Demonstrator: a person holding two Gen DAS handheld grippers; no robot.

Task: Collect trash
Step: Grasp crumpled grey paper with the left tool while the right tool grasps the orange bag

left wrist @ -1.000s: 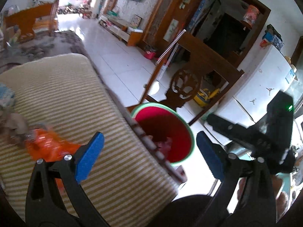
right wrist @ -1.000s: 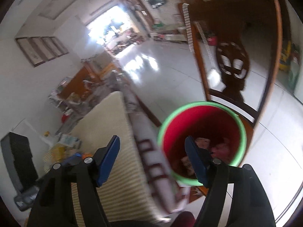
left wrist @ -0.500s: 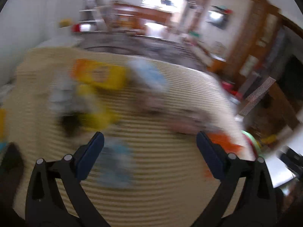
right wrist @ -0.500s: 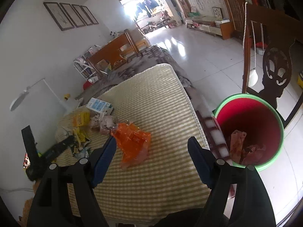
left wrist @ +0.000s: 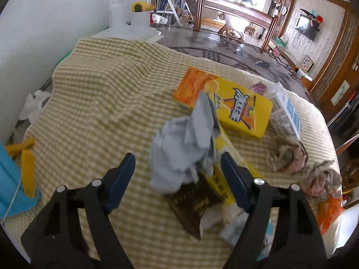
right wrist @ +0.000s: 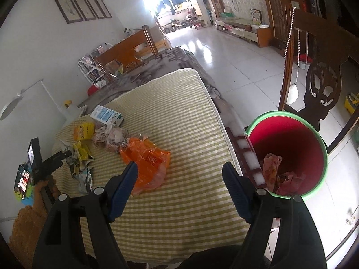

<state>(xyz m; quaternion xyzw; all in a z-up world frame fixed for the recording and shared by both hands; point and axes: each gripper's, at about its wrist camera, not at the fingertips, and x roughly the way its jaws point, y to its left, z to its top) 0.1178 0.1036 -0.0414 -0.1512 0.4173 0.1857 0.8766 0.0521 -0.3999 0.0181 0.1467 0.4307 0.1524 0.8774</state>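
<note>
The grey tissue, crumpled on the desk among wrappers, is judged light and soft, best pinched mid-wad between the closing left tongs; the right tongs are held spread, empty.

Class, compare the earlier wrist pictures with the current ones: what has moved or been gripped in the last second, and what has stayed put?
The left gripper swung from the red bucket with a green rim to the litter pile; its jaws are closing around a crumpled grey-blue paper wad, not yet gripped. The right gripper turned from the bucket towards the checked table, still empty. The orange plastic bag and bucket stayed put.
</note>
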